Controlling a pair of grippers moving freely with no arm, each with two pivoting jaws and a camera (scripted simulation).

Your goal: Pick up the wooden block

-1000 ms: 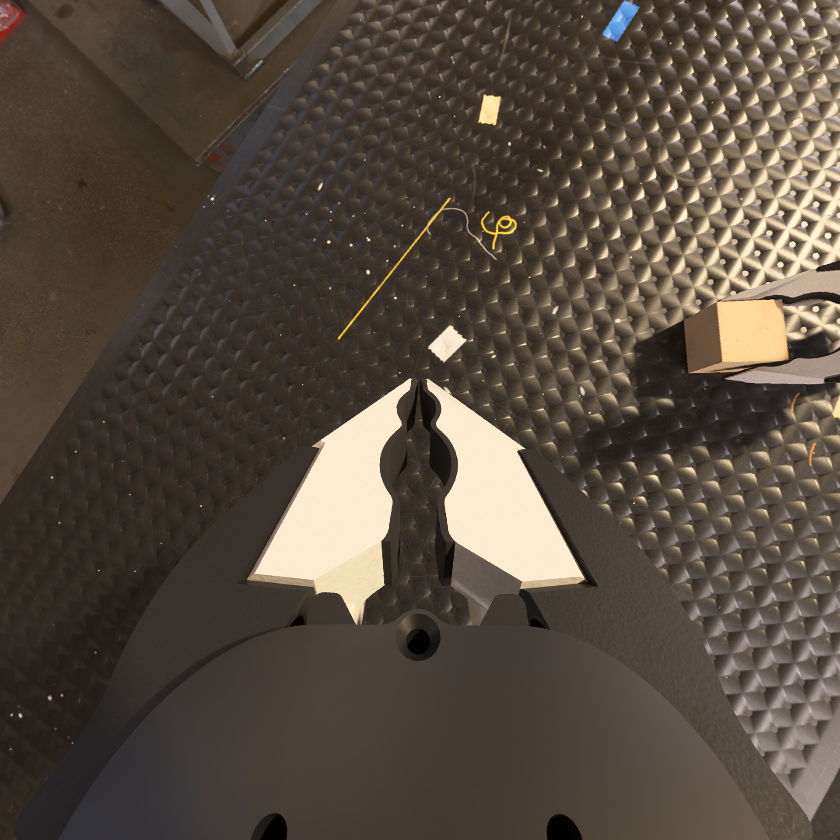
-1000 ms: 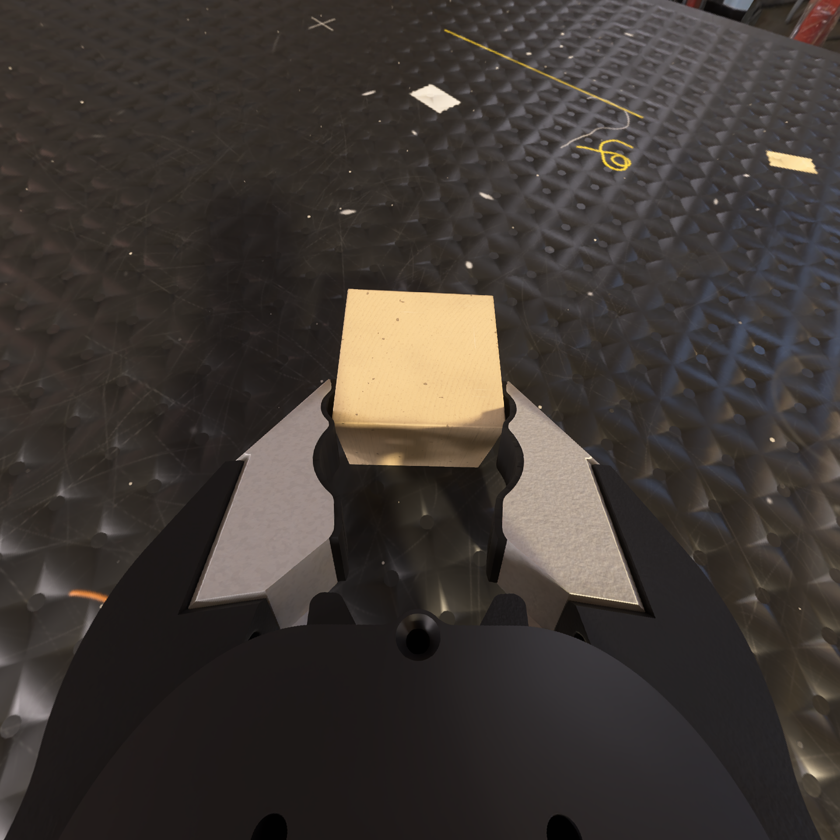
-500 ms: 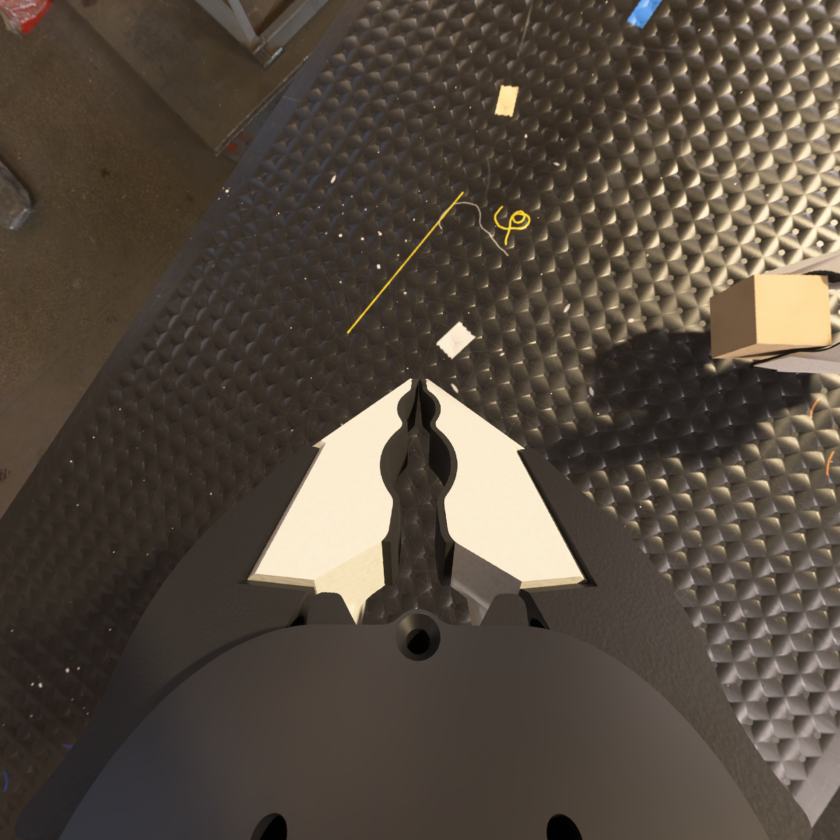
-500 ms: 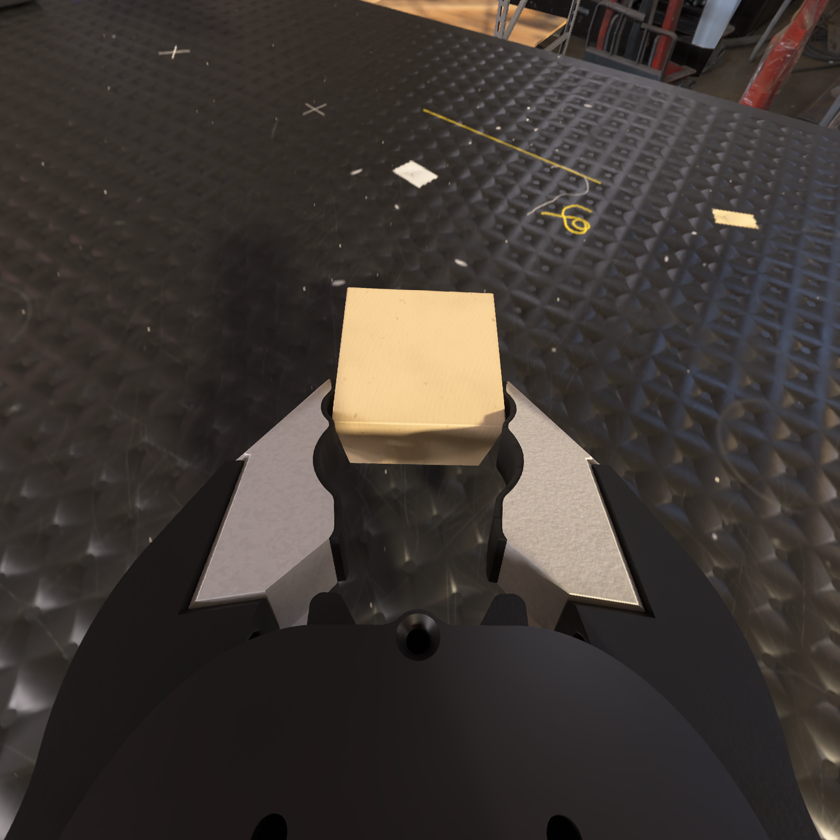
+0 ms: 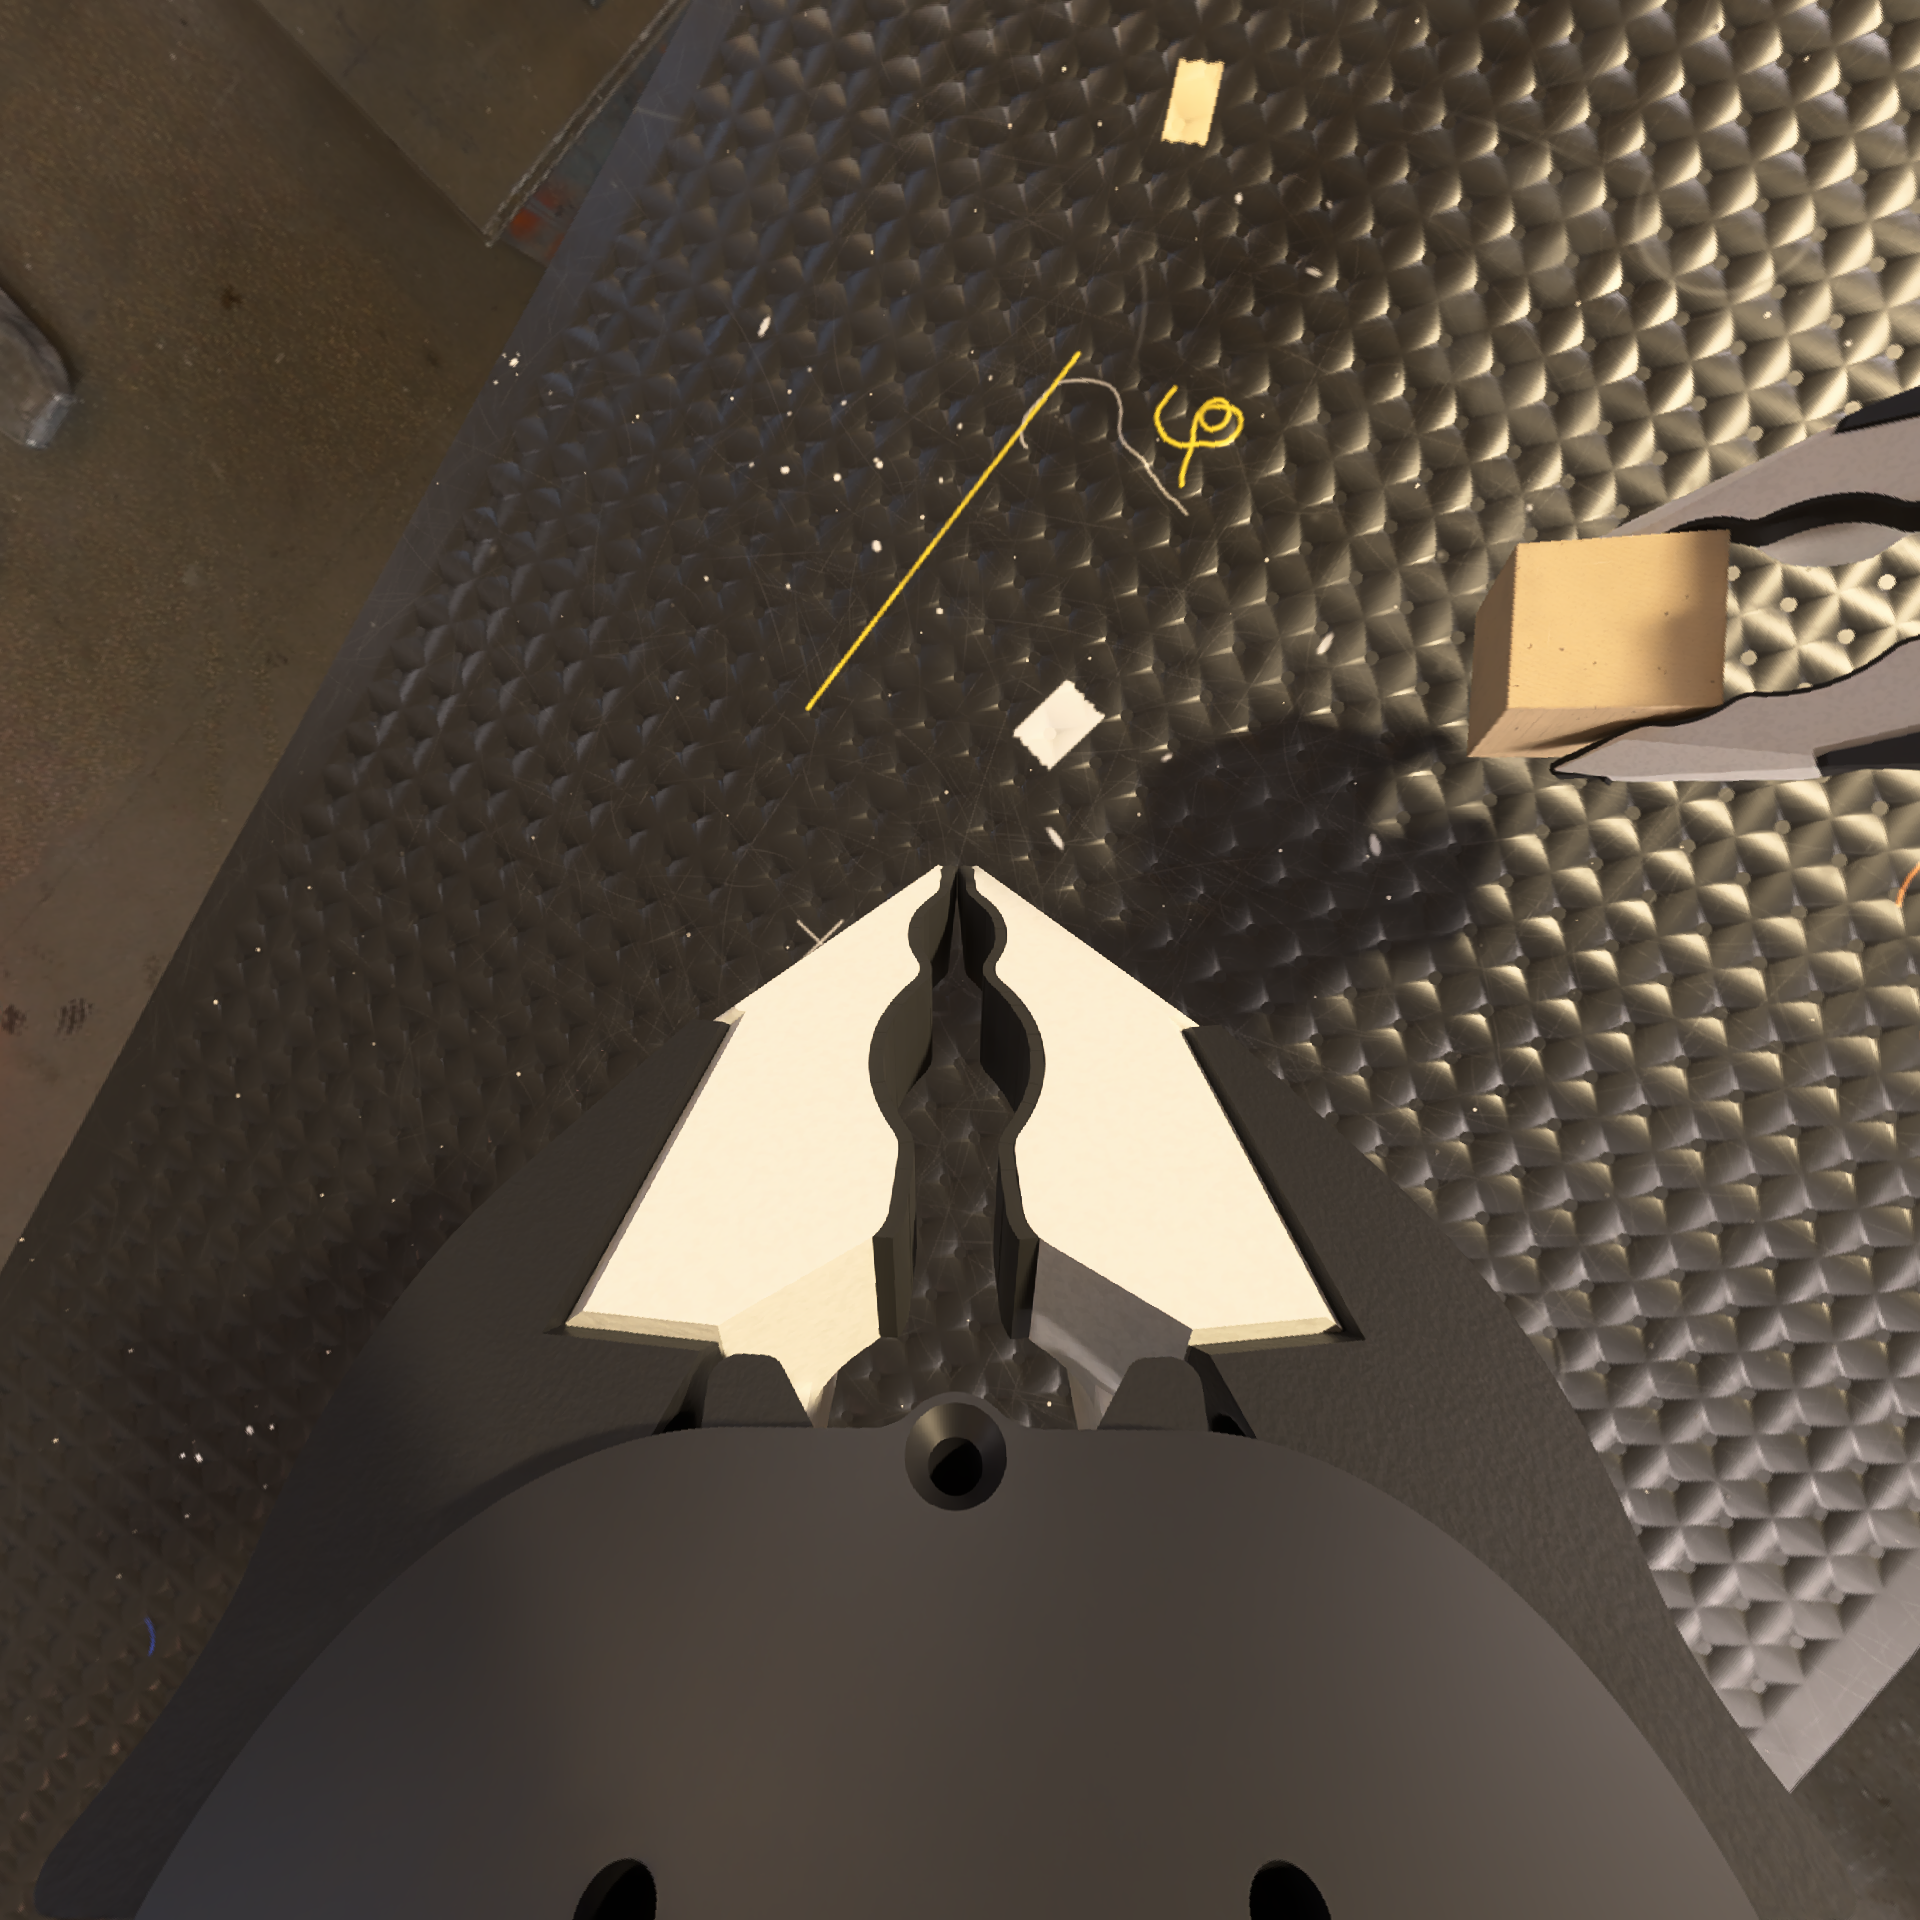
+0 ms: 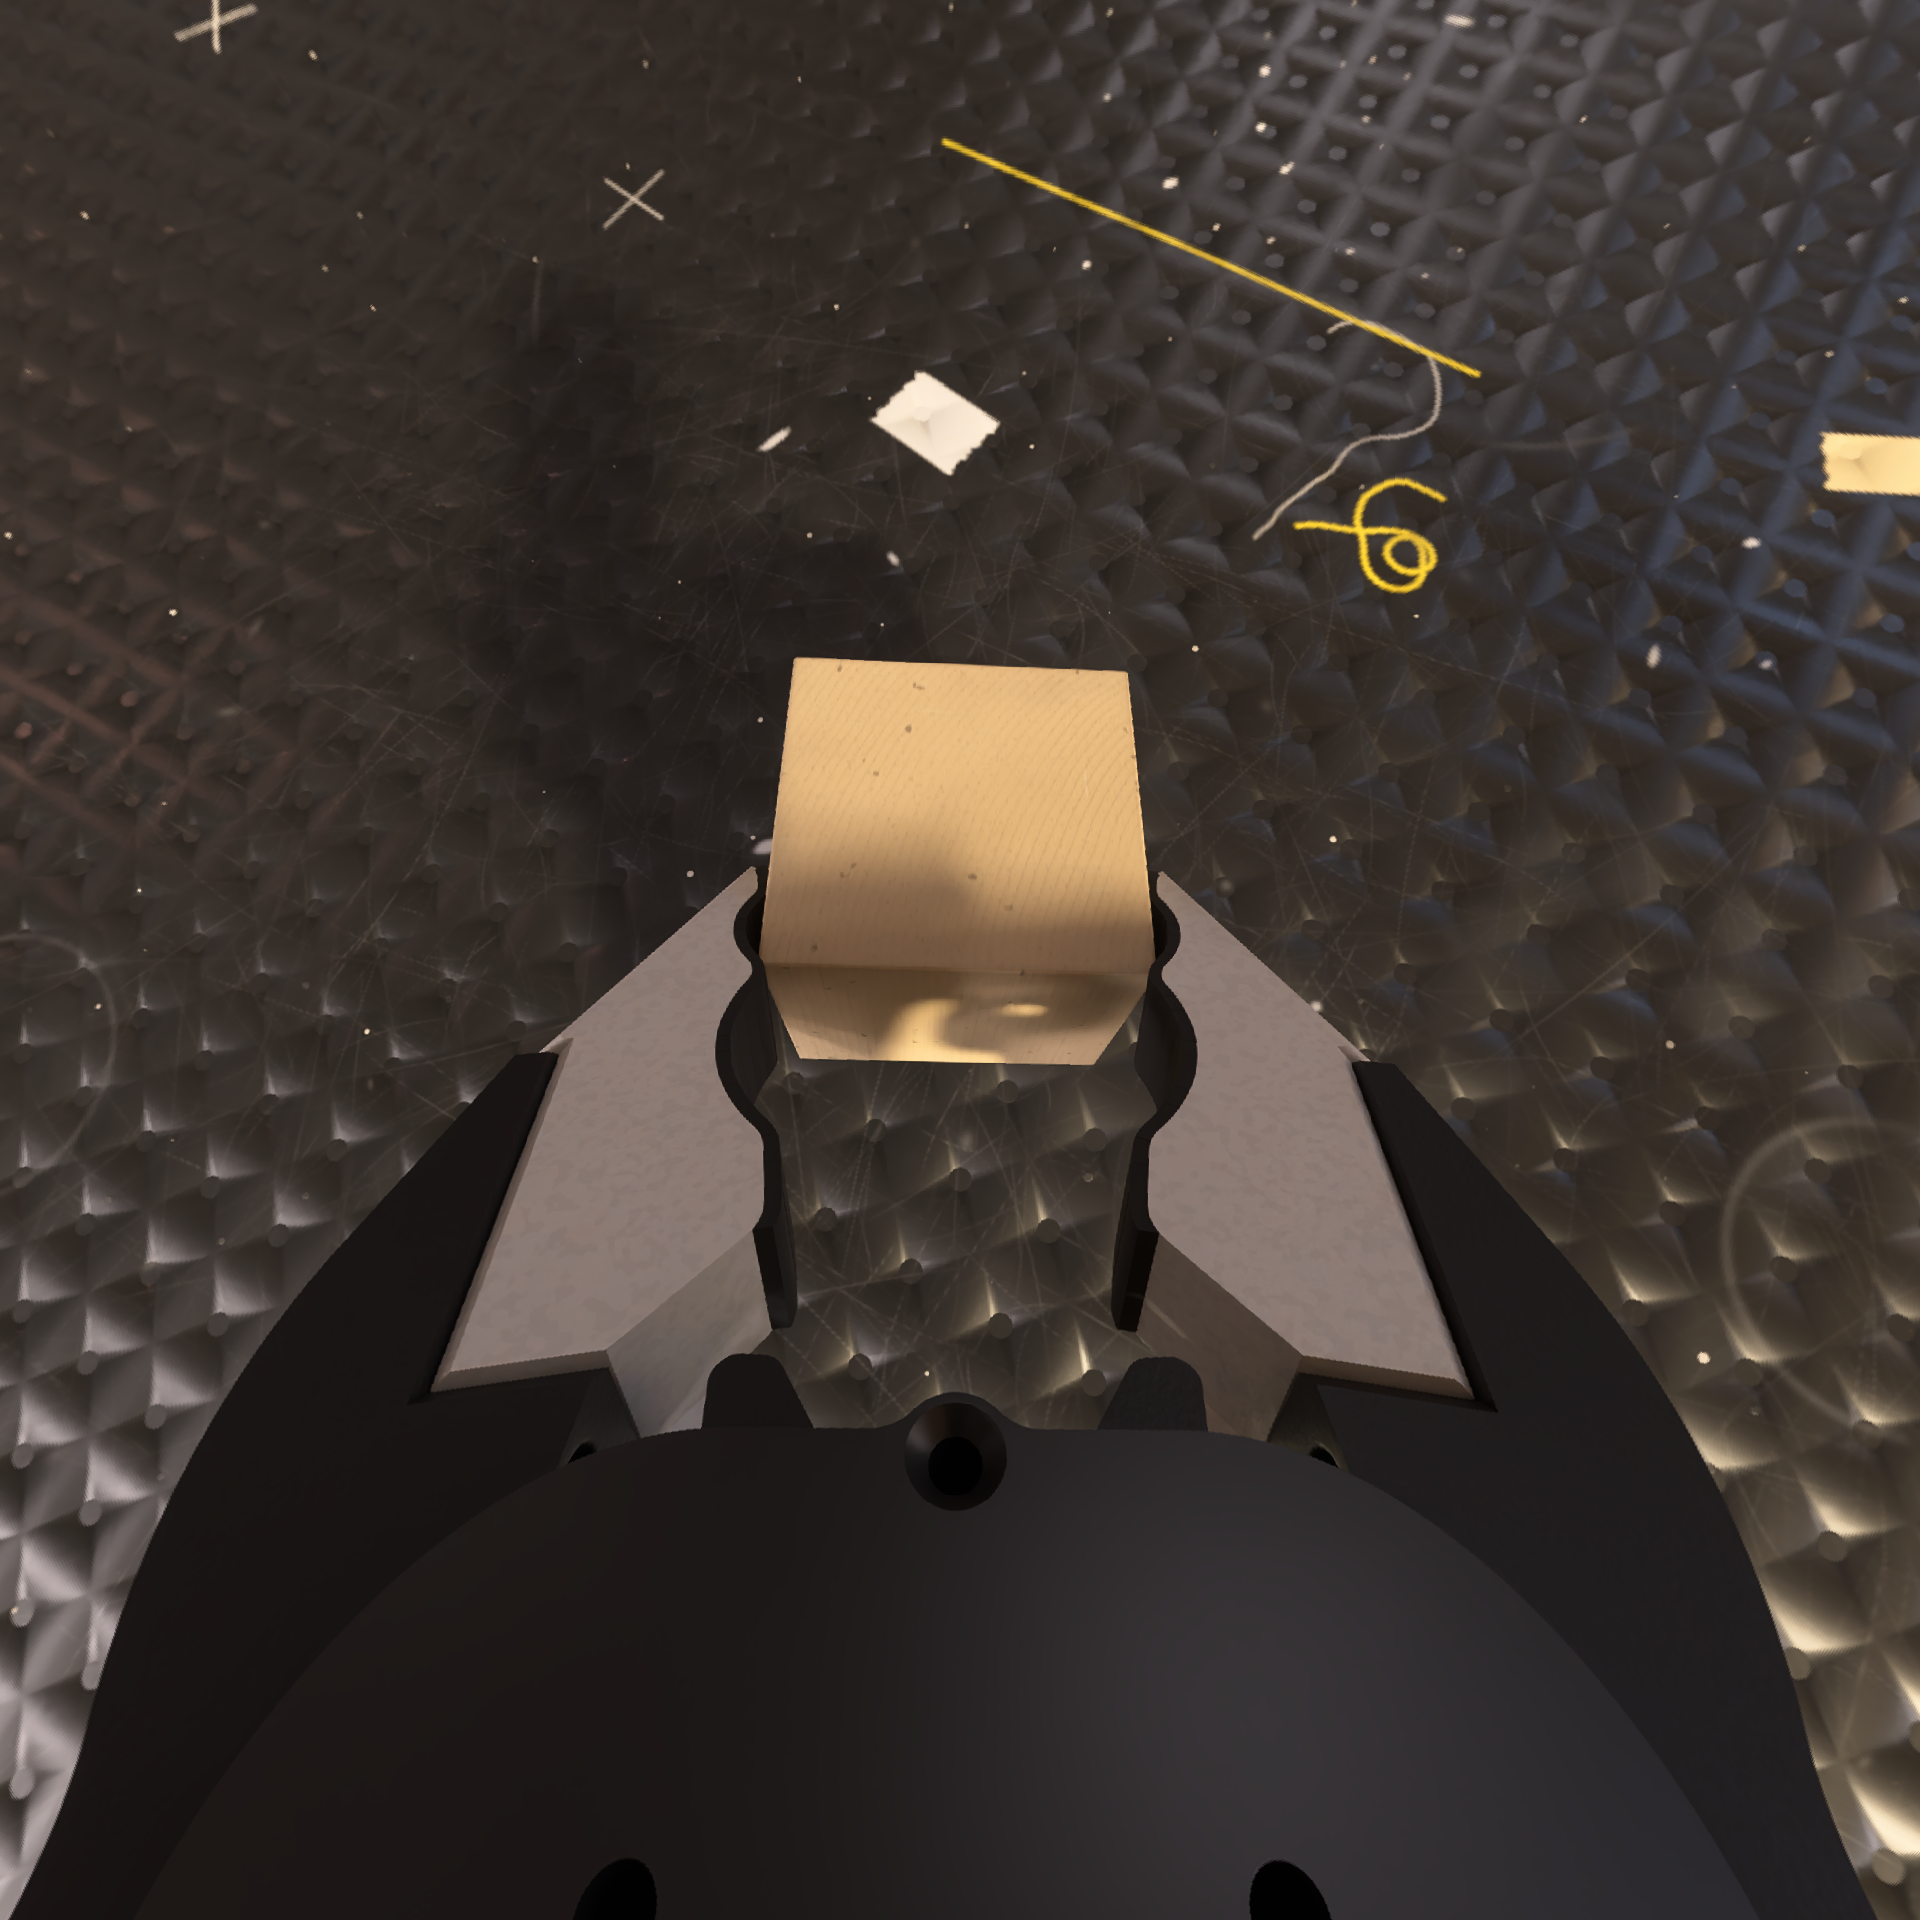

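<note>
The wooden block point(image 6: 954, 821) is a light tan cube held between the two fingertips of my right gripper point(image 6: 956, 894), which is shut on it. The block hangs above the dark studded mat point(image 6: 416, 727), with its shadow on the mat below. In the left wrist view the block point(image 5: 1605, 639) shows at the right edge, clamped by the right gripper point(image 5: 1725, 634). My left gripper point(image 5: 951, 878) is shut and empty, its tips together, hovering over the mat point(image 5: 623, 935) to the left of the block.
On the mat lie a white paper scrap point(image 5: 1058, 724), a thin yellow line point(image 5: 940, 535), a yellow curl point(image 5: 1200, 426), a grey thread and a tan tape piece point(image 5: 1192, 101). The mat's left edge meets a brown floor point(image 5: 208, 520). A metal piece point(image 5: 31, 384) lies there.
The right gripper has carried the block up off the mat over the last second, and its view now tilts down more. The left gripper stays shut and has drifted slightly.
</note>
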